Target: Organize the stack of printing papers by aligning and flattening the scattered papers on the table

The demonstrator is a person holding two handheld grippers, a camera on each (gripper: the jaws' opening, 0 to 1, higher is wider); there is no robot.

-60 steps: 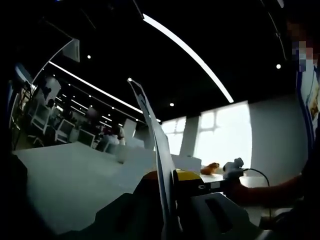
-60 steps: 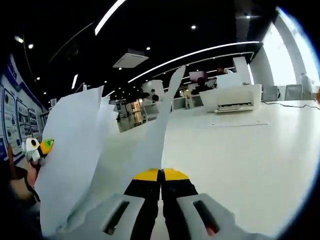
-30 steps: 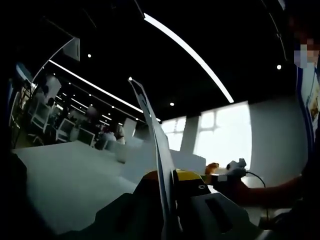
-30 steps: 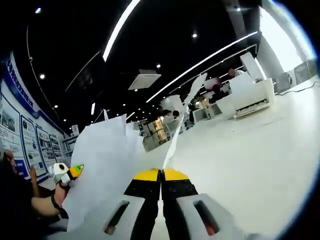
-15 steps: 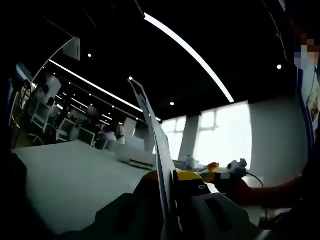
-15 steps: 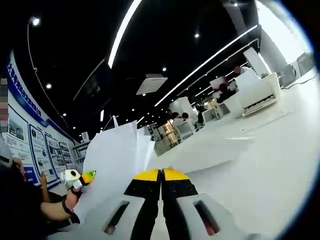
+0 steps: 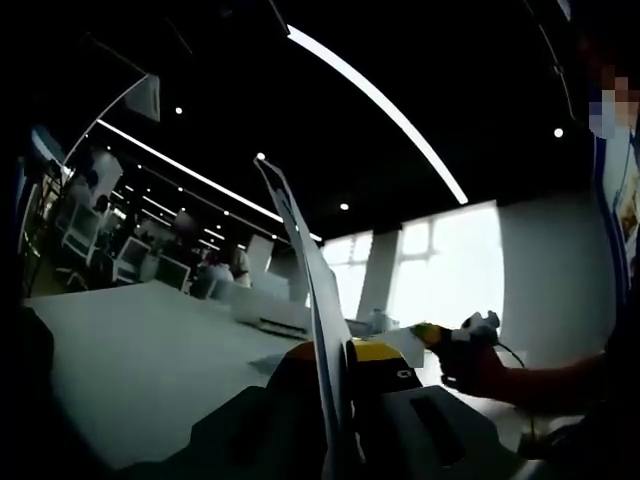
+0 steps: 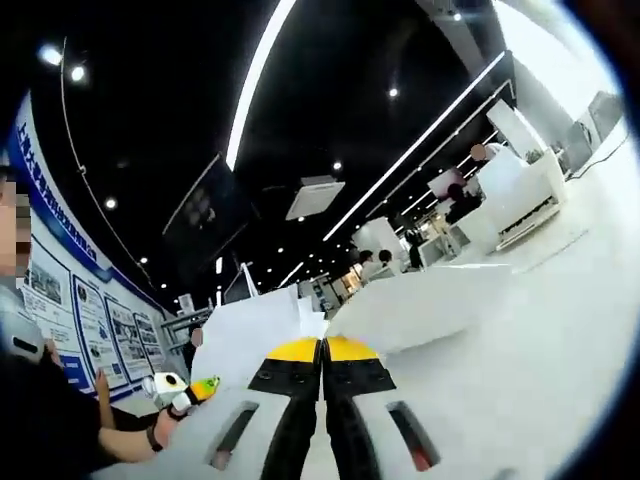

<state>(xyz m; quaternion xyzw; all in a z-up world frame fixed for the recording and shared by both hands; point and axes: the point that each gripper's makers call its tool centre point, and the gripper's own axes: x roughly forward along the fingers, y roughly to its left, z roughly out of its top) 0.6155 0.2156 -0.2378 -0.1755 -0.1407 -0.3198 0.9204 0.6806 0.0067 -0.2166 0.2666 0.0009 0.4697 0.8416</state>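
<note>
A white sheaf of papers (image 7: 300, 240) stands edge-on between the jaws of my left gripper (image 7: 335, 352), which is shut on it. It rises up and to the left above the white table (image 7: 130, 350). At the right of the same view a gloved hand holds my right gripper (image 7: 430, 333) low over the table. In the right gripper view my right gripper (image 8: 322, 348) has its yellow-tipped jaws pressed together on the papers (image 8: 250, 335). The papers spread low to both sides of the tips. My left gripper (image 8: 198, 386) grips their far end at lower left.
The white table (image 8: 540, 340) stretches wide to the right. A white box-like unit (image 8: 515, 195) stands at its far side, with people sitting behind it. Posters (image 8: 90, 330) line the wall on the left. Office chairs and desks (image 7: 90, 245) stand beyond the table. Bright windows (image 7: 450, 270) lie ahead.
The sheet that stood up before the right jaws has sunk low and flatter. The right view has tilted upward. In the left view the right gripper has drifted right and down; the left view stays still.
</note>
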